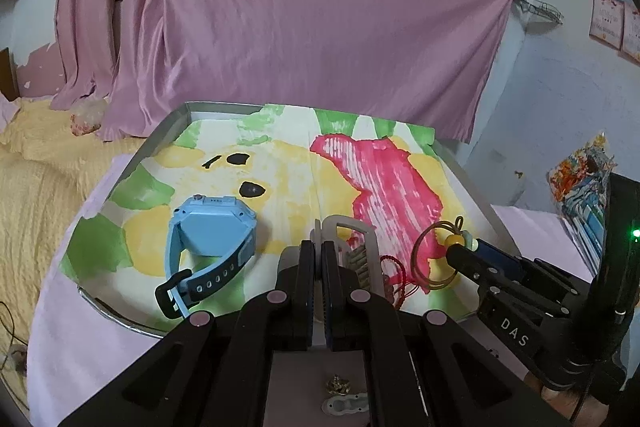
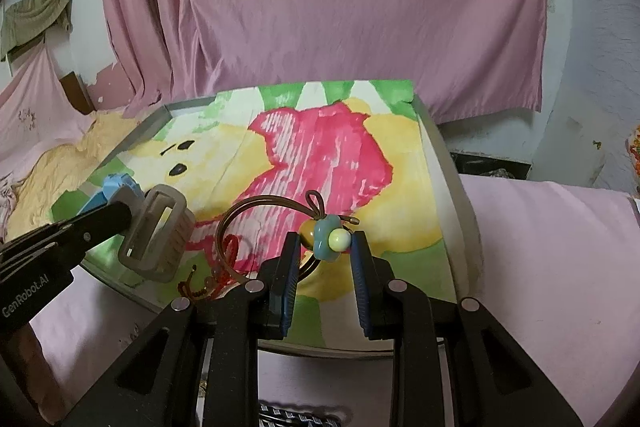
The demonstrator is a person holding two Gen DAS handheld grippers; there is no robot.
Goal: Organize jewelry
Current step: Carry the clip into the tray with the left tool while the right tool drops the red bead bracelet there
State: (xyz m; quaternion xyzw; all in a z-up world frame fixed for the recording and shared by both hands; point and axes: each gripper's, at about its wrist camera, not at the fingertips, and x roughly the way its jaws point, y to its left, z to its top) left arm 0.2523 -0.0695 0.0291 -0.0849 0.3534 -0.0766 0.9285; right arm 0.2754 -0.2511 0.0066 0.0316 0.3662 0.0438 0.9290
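Note:
My left gripper (image 1: 318, 247) is shut on a grey buckle-shaped hair clip (image 1: 352, 235) and holds it over the near part of the metal tray (image 1: 132, 163). The right wrist view shows the same clip (image 2: 154, 231) at the left gripper's (image 2: 128, 213) tip. My right gripper (image 2: 325, 255) is shut on the bead charm of a brown hair tie (image 2: 330, 239), whose loop rests on the tray's painted paper. From the left wrist view, that hair tie (image 1: 424, 259) sits at the right gripper (image 1: 466, 247). A blue watch (image 1: 212, 239) lies on the tray's left. A red cord bracelet (image 1: 394, 275) lies between both grippers.
The tray (image 2: 444, 163) rests on a pink-covered surface, lined with a yellow, red and green painting. A small gold piece (image 1: 338, 385) and a white clasp (image 1: 344, 405) lie on the pink cloth under my left gripper. A pink curtain hangs behind; colourful books (image 1: 584, 179) stand at right.

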